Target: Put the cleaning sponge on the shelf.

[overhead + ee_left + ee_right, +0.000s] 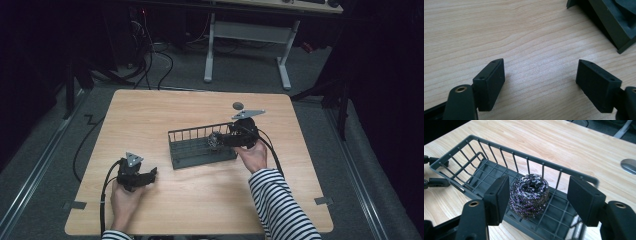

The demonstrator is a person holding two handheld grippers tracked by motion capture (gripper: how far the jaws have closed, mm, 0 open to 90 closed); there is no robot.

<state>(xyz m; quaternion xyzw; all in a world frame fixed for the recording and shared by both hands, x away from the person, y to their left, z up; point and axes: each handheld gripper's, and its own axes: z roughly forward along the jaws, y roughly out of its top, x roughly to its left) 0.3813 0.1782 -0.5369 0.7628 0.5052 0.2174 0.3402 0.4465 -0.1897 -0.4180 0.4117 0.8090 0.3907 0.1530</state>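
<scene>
Right claw (537, 200) open around steel scourer (530, 195) in basket (454, 157); left claw (540, 82) open, idle; scourer may snag wires.

A round steel-wool scourer (529, 195), silvery with purplish glints, is lying inside a dark grey wire basket (499, 147). Wound in tight coils around a dark hollow in its middle, it is resting on the gridded floor at the basket's right end, just beside the railed far wall; whether it is touching the rails cannot be told. The basket (192, 134) is long and low, with upright bars along its far side, and is sitting right of the table's middle, its right end angled slightly farther away.
</scene>
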